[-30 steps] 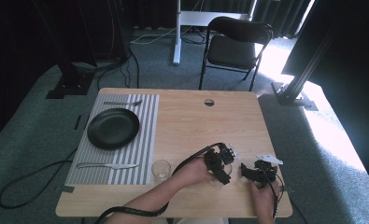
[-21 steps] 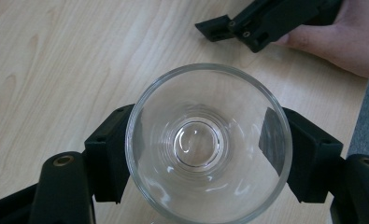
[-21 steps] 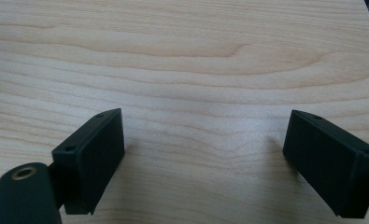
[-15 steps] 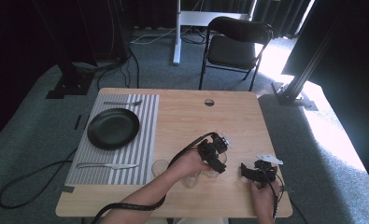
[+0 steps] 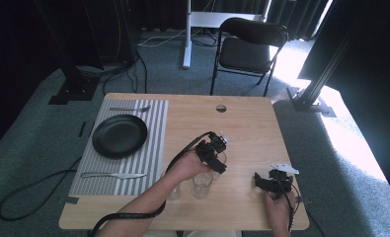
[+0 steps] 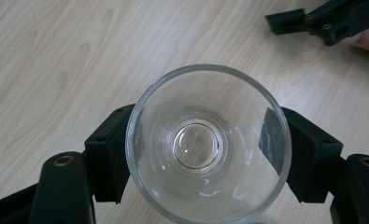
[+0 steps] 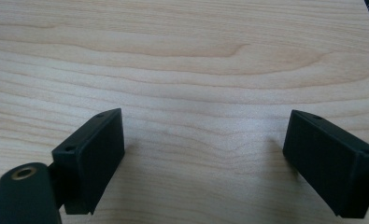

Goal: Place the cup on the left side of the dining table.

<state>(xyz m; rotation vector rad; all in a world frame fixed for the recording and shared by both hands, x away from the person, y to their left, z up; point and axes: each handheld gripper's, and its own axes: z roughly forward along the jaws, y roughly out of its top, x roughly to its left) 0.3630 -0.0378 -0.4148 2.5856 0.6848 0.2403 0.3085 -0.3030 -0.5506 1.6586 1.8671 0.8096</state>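
Clearly the left tool (image 6: pixel 205 154) has a clear drinking glass (image 6: pixel 208 144) standing between its two jaws, one jaw on each side of the wall; whether they press the glass or only flank it I cannot quite tell, though they look to touch it; the view runs straight down the glass's mouth, so its long axis stands upright and the tool reaches in from the side. From the high view the left tool (image 5: pixel 213 155) sits near the middle of the bench (image 5: pixel 242 123), with another glass (image 5: pixel 202 183) just beside the forearm, towards the person. The right tool (image 5: pixel 272 181) rests near the bench's front right, jaws spread wide with bare wood between them, well apart from the glass. A black plate (image 5: pixel 119 136) lies on a striped mat (image 5: pixel 150 148) at the left, with a knife (image 5: pixel 113 175) in front; any carry that way is the left hand's to make, being far nearer.
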